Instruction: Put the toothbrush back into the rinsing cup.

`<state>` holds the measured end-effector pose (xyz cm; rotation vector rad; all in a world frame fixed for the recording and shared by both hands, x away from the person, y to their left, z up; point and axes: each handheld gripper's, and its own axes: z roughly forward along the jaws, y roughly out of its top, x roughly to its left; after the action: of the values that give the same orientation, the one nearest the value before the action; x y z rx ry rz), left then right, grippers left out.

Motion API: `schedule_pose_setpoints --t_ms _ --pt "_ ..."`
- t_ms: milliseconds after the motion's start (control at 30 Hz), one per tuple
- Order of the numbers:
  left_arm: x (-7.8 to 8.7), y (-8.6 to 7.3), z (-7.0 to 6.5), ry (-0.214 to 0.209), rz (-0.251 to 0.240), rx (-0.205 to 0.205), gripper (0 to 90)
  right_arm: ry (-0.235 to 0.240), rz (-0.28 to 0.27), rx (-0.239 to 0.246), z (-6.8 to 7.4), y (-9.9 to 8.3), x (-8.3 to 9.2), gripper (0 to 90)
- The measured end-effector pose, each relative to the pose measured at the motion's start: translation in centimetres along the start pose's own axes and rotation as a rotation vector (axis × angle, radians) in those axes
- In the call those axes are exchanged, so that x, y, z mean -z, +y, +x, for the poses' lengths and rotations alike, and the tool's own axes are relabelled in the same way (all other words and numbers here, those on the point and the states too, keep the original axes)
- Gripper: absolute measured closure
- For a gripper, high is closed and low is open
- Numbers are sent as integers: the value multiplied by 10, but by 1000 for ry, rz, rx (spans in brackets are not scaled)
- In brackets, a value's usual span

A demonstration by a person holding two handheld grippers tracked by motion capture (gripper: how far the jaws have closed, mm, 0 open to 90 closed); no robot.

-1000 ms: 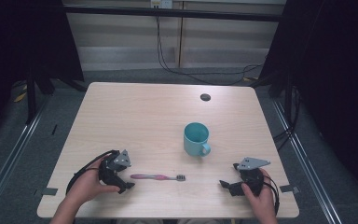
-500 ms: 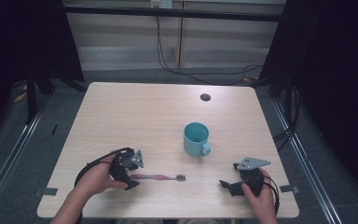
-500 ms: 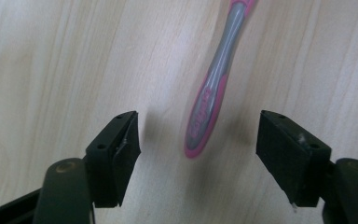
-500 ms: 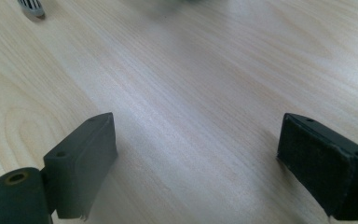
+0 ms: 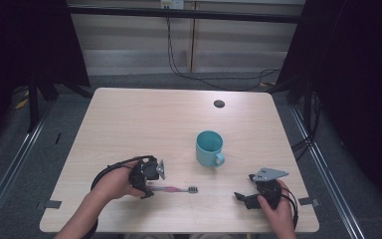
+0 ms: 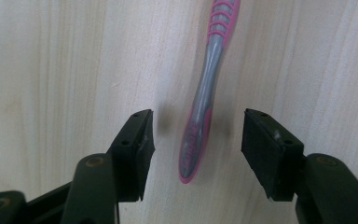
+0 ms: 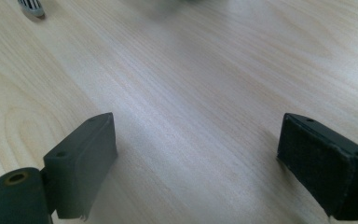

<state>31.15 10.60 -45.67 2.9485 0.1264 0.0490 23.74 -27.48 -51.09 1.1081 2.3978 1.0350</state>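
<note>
A pink and grey toothbrush (image 5: 175, 189) lies flat on the wooden table (image 5: 144, 119), bristle head toward the right. My left gripper (image 5: 149, 186) sits over its handle end. In the left gripper view the handle (image 6: 200, 112) lies between the two black pads (image 6: 137, 142), which stand a little apart from it on both sides; the jaws have just been closing and do not touch it. My right gripper (image 5: 243, 197) rests near the table's front right, jaws wide open on bare wood (image 7: 196, 158). The bristle head (image 7: 31, 6) peeks into the right gripper view's top left corner.
A teal mug (image 5: 209, 148) stands upright behind the toothbrush, handle to the front right. A small dark round disc (image 5: 219, 103) lies near the far edge. Black curtains and metal frame rails flank the table.
My left hand moved right onto the toothbrush's handle end and its jaws narrowed around it. The right hand stayed put.
</note>
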Motion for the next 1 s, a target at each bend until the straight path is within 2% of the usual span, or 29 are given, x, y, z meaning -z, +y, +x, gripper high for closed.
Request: schedule_pose_setpoints --t_ms 200,300,500,633,867,1000 --pt "-1 7 1 -6 17 -14 483 0 0 0 0 0 0 110" --pt "-3 10 1 -30 22 -20 510 1 0 0 0 0 0 110" --pt "-5 14 1 -48 55 -32 558 1 0 0 0 0 0 110" --pt "-6 16 1 -56 71 -47 625 1 0 0 0 0 0 110" --pt "-8 18 4 -63 76 -39 673 1 0 0 0 0 0 110" --pt "-9 19 5 -65 98 -38 694 1 -1 0 0 0 0 110"
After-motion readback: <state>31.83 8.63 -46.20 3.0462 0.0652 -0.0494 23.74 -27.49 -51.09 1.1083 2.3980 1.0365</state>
